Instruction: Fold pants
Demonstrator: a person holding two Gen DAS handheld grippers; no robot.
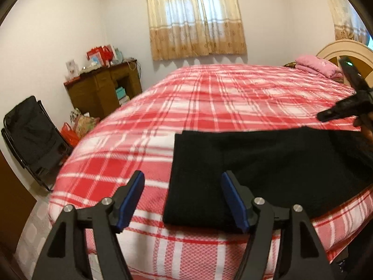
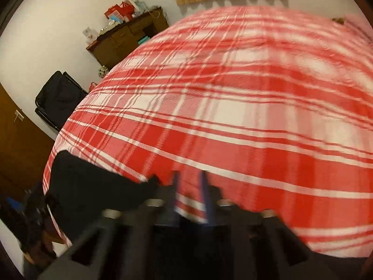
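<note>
Black pants (image 1: 256,163) lie folded into a flat rectangle on the red and white plaid bed cover (image 1: 209,98), near the bed's front edge. My left gripper (image 1: 183,175) hovers over their left end, open, its blue pads (image 1: 132,200) wide apart and touching nothing. From the right edge of the left wrist view, my right gripper (image 1: 331,115) reaches in above the far side of the pants. In the blurred right wrist view, the right gripper (image 2: 190,184) stands open over bare bed cover (image 2: 233,116), with only cover showing between its fingers. The pants (image 2: 93,186) lie to its left.
A wooden cabinet (image 1: 102,88) with boxes on top stands against the far wall. A black folding chair (image 1: 30,135) and bags (image 1: 79,126) sit on the floor at the left. Folded pink bedding (image 1: 317,66) rests by the headboard (image 1: 345,51).
</note>
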